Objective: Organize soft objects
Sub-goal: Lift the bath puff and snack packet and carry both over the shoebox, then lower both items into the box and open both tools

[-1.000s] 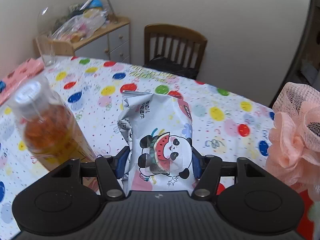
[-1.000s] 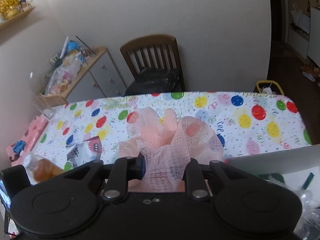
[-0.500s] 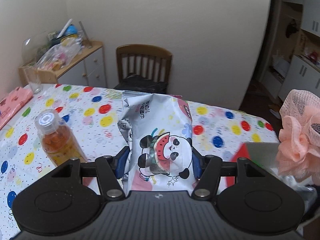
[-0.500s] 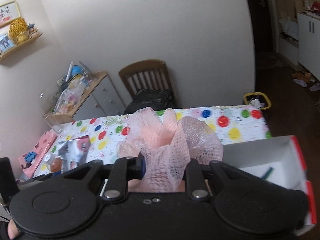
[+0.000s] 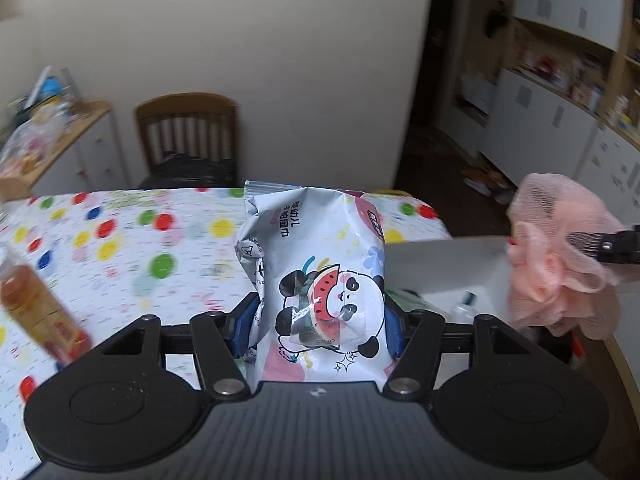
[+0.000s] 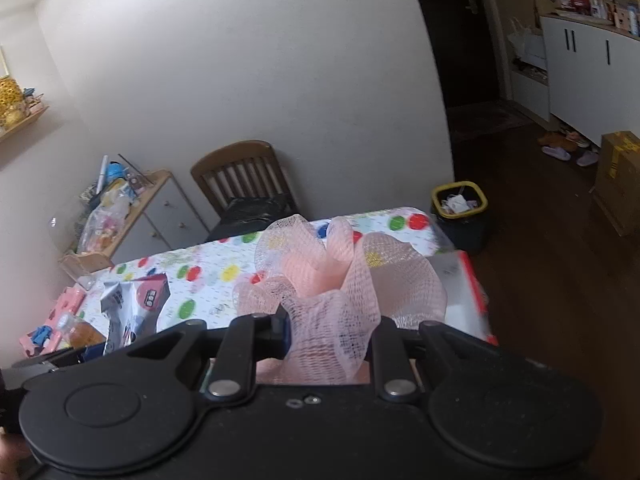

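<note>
My left gripper (image 5: 320, 316) is shut on a white wet-wipes pack with a panda and watermelon print (image 5: 316, 280), held upright above the table's right end. The pack also shows in the right wrist view (image 6: 134, 308). My right gripper (image 6: 330, 334) is shut on a pink mesh bath pouf (image 6: 340, 280), held above a white box with red edges (image 6: 472, 280). The pouf shows in the left wrist view (image 5: 560, 256) at the right, over the same box (image 5: 440, 264), which holds a few small items.
The table has a polka-dot cloth (image 5: 120, 240). A bottle of orange drink (image 5: 36, 312) stands at its left. A pink box (image 6: 52, 320) lies at the far left. A wooden chair (image 5: 188, 136), a cluttered sideboard (image 6: 132, 208) and a bin (image 6: 460, 208) stand beyond.
Both grippers have risen and swung to the right with their loads. The bottle has slid to the left edge of the left view, and the white box is now under the pouf.
</note>
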`<state>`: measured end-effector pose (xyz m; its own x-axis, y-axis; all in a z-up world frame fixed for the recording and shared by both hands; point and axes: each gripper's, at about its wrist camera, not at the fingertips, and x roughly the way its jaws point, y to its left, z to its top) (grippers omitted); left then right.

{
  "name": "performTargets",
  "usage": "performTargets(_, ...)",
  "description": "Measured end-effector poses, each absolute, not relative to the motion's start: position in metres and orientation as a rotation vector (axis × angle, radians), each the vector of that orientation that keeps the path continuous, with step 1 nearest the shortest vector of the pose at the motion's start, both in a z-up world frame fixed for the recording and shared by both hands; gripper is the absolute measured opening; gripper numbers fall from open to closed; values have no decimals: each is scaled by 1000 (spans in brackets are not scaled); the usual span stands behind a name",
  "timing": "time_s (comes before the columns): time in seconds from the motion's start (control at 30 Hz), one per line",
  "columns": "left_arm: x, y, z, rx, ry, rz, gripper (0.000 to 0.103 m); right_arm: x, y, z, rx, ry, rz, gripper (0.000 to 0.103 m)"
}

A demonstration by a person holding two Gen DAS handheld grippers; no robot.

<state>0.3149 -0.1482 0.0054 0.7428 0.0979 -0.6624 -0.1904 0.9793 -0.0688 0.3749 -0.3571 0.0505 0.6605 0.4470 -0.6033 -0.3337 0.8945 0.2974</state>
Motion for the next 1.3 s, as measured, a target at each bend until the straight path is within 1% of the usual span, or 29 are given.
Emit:
performTargets(0.07,322,-163,3,-111,733,110,60,375,-365,45,159,734,433,18)
performTargets(0.23,347,-189,-9,-92,836,3,60,379,-378,27,131,773,418,18)
performTargets(0.63,388,-225,-47,-45,933,-9,60,415,-372,-5,56,849,431,18)
performTargets(1.17,423,-248,-87,-8,1024,-19,61,452,-361,-44,8,916,410,18)
performTargets(1.27,426,-248,-95,-12,1042,-13,61,452,-363,-47,-4,922,407,19)
performTargets(1.3,426,-248,-97,-12,1048,-11,62,451,-364,-46,-8,920,401,21)
